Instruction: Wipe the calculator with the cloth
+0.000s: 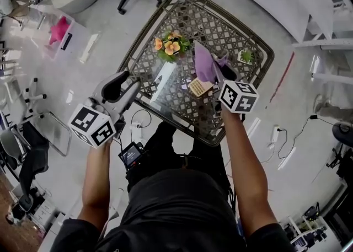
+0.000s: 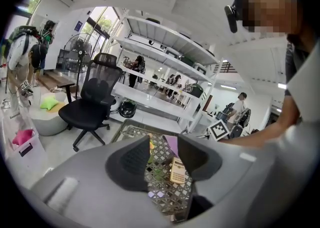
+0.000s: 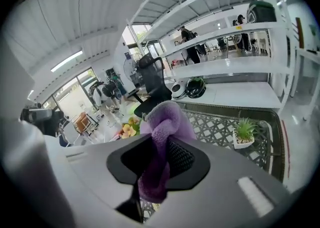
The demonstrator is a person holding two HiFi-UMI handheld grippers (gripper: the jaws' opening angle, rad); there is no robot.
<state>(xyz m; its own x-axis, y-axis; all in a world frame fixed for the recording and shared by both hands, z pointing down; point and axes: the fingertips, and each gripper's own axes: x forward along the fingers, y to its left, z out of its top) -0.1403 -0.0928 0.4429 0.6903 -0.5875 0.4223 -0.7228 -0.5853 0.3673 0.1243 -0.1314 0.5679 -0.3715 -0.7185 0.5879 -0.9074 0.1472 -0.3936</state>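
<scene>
The right gripper is clamped on the purple cloth — in the right gripper view the fabric is bunched between the closed jaws, spilling above them and trailing below. In the head view the cloth hangs just right of centre, over the lattice table. The calculator, tan with rows of keys, lies flat on the table just below the cloth's lower edge; whether the two touch cannot be told. The left gripper is at the left of the head view, off the table's left edge, its jaws apart with nothing between them — the calculator shows through the gap, well beyond the tips. Orange flowers stand on the table left of the cloth, and a small potted plant sits near its right edge.
</scene>
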